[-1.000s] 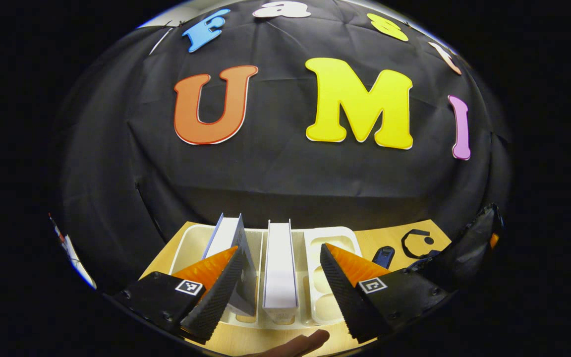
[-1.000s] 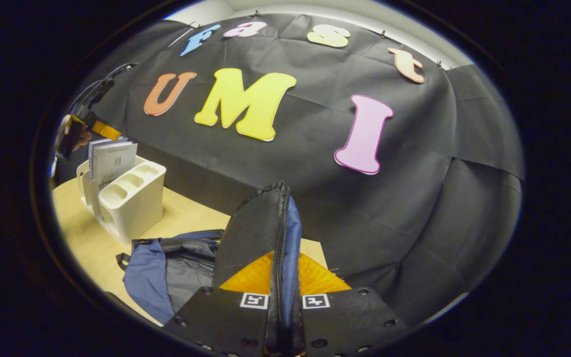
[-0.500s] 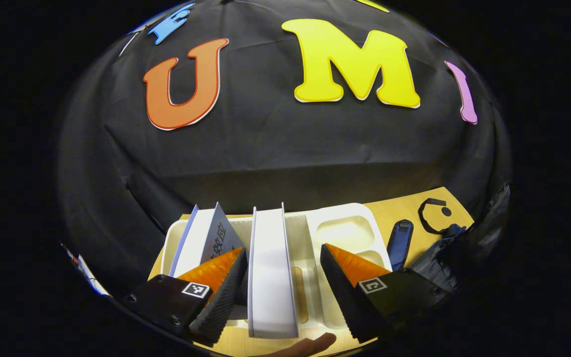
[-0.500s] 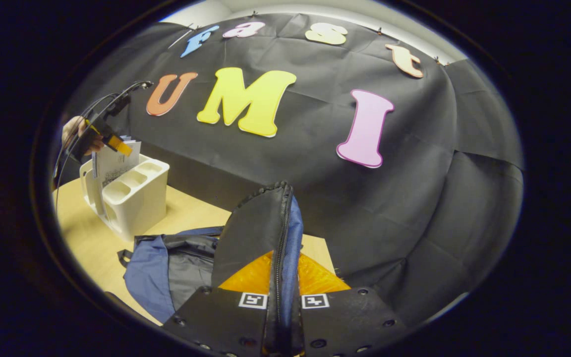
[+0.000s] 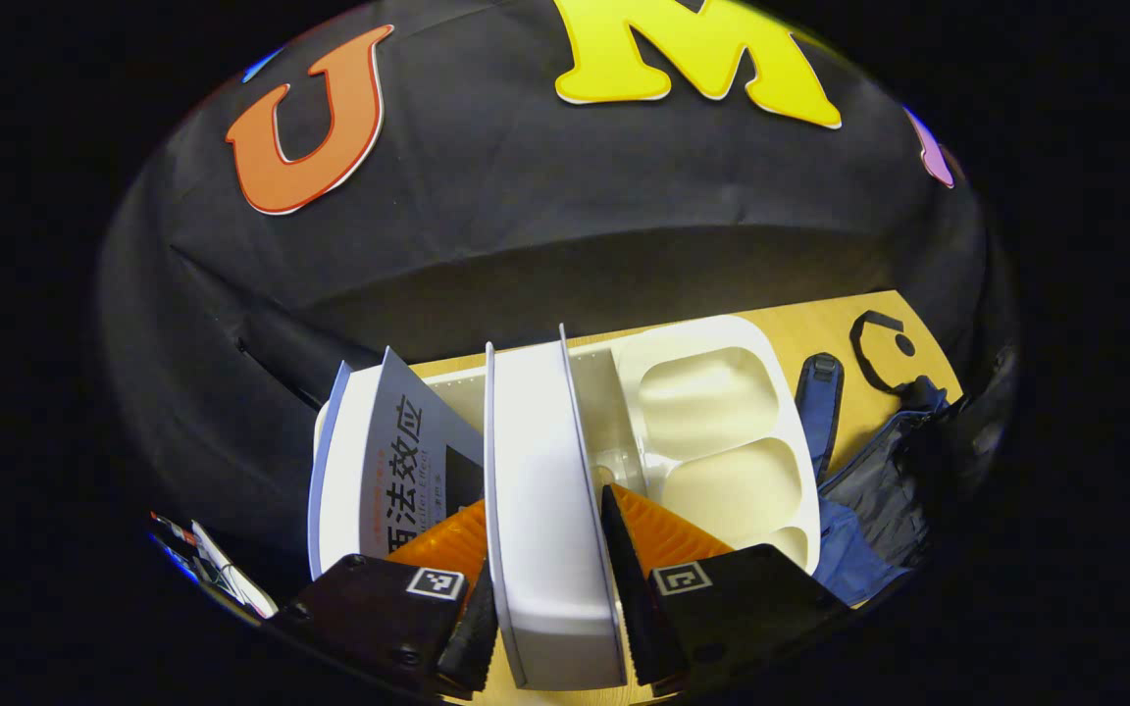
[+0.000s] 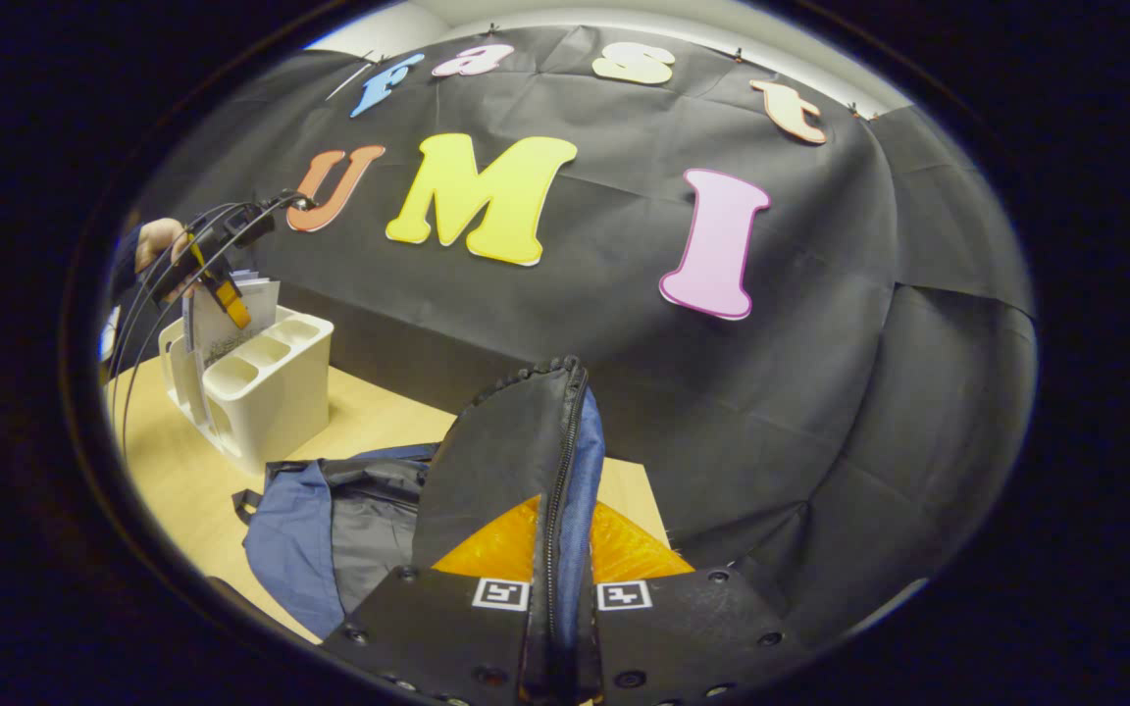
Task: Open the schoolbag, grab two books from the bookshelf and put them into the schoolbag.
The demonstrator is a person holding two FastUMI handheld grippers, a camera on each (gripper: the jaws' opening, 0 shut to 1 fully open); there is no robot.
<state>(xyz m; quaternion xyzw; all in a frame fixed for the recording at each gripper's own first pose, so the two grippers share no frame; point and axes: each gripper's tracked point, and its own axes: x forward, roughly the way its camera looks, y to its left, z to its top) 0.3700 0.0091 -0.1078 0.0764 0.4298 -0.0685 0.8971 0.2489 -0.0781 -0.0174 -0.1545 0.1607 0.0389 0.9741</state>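
Note:
In the left gripper view a white book (image 5: pixel 540 490) stands upright in the white bookshelf (image 5: pixel 712 392), and my left gripper (image 5: pixel 550 628) is shut on it, one finger against each cover. A second book with a grey cover (image 5: pixel 398 461) leans to its left. In the right gripper view my right gripper (image 6: pixel 555 559) is shut on the schoolbag's black zippered flap (image 6: pixel 506 451) and holds it upright. The blue and grey schoolbag (image 6: pixel 330 520) lies open on the table. Far left there, the left gripper (image 6: pixel 222 284) sits over the books (image 6: pixel 231 319) in the bookshelf (image 6: pixel 271 392).
The wooden table (image 6: pixel 182 471) carries the shelf and the bag. The shelf's right compartments (image 5: pixel 722 480) hold nothing. A blue strap (image 5: pixel 818 402) and the bag's edge (image 5: pixel 879 490) lie right of the shelf. A hand (image 6: pixel 158 240) with cables holds the left gripper.
My left gripper has dropped down over the white book and its fingers have come together on it. The right gripper keeps holding the bag's flap up, almost still.

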